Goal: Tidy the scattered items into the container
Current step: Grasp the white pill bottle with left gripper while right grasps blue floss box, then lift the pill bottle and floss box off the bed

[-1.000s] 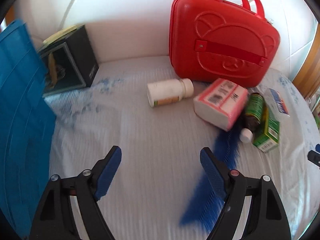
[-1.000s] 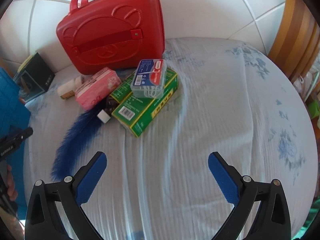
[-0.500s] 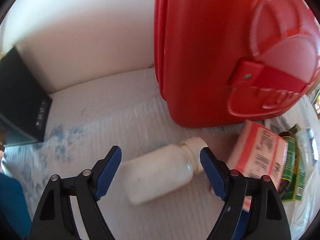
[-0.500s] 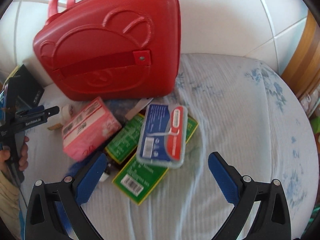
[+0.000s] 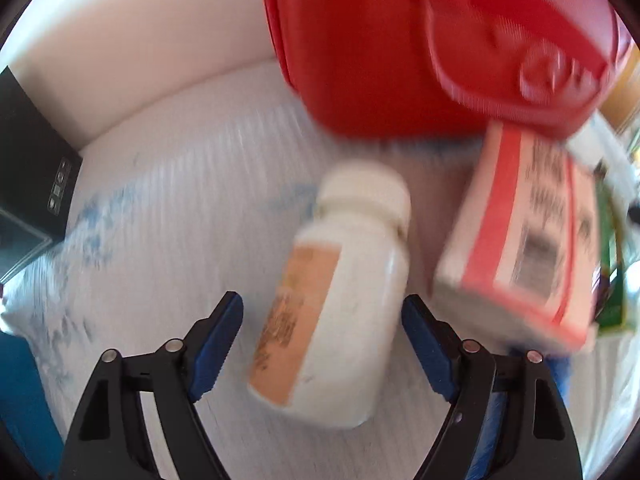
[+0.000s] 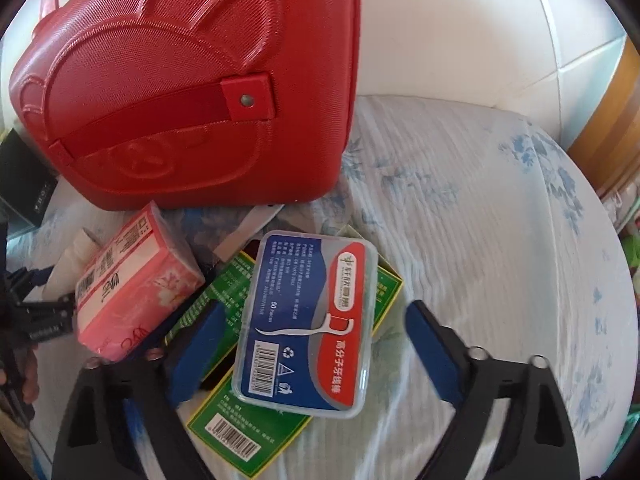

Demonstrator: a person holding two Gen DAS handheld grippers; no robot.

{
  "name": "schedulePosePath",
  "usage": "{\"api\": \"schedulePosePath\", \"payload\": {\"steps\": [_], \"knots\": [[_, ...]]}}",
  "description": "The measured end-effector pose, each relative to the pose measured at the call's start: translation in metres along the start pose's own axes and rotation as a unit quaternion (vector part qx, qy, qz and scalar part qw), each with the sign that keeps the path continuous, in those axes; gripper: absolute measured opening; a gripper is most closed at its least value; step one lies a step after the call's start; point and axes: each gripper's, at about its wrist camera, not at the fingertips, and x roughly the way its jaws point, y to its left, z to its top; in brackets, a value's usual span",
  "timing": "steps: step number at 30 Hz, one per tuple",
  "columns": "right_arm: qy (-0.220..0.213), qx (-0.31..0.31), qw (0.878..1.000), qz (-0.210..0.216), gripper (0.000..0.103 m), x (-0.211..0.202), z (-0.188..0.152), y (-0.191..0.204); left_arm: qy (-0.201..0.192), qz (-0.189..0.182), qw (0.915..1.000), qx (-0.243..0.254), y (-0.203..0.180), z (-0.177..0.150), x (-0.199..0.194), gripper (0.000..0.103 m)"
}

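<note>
A bed [image 6: 500,240] covered in a white ribbed sheet with pale blue flower prints fills the near ground. Behind it rises a white padded headboard [image 6: 460,28] with stitched seams. A wooden frame [image 6: 600,120] edges the far right. Bright daylight falls across everything.

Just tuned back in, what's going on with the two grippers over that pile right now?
Both are closing in on items. The left gripper straddles the white pill bottle, its jaws have just been closing, pads not yet pressing. The right gripper straddles the clear floss-pick box lying on the green boxes; its jaws have also just been closing, still clear of it. The red case stands shut behind.
</note>
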Motion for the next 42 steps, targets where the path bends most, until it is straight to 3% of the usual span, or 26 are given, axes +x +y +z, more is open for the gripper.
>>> {"api": "schedulePosePath", "payload": {"steps": [2,4,5,7,12,20,26,31,37,42], "knots": [[0.004,0.000,1.000,0.001,0.071,0.004,0.001,0.001,-0.011,-0.002,0.9999,-0.012,-0.003,-0.005,-0.004,0.068],[0.009,0.002,1.000,0.002,0.068,0.008,0.003,0.001,-0.011,-0.013,0.9994,-0.031,-0.004,-0.007,-0.006,0.055],[0.009,0.004,1.000,0.002,0.068,0.010,0.003,0.000,-0.013,-0.013,0.9991,-0.039,-0.005,-0.008,-0.006,0.054],[0.004,0.000,1.000,-0.005,0.062,0.009,0.004,0.001,-0.017,-0.005,0.9986,-0.049,-0.008,-0.010,-0.007,0.053],[-0.003,0.000,1.000,-0.001,0.062,0.006,0.000,-0.005,-0.027,0.013,0.9969,-0.073,-0.016,-0.023,-0.020,0.052],[-0.029,-0.007,1.000,0.006,0.062,-0.034,-0.027,-0.004,-0.068,0.022,0.9912,-0.112,-0.038,-0.070,-0.087,0.052],[-0.061,-0.024,0.997,0.036,0.062,-0.095,-0.068,0.009,-0.095,0.031,0.9866,-0.128,-0.050,-0.127,-0.159,0.052],[-0.083,-0.046,0.993,0.073,0.062,-0.152,-0.112,0.027,-0.134,0.070,0.9796,-0.133,-0.059,-0.172,-0.224,0.052],[-0.095,-0.080,0.987,0.103,0.062,-0.198,-0.163,0.045,-0.165,0.095,0.9700,-0.151,-0.066,-0.232,-0.294,0.052],[-0.096,-0.107,0.981,0.130,0.062,-0.223,-0.195,0.054,-0.183,0.110,0.9625,-0.167,-0.071,-0.271,-0.327,0.052]]}}
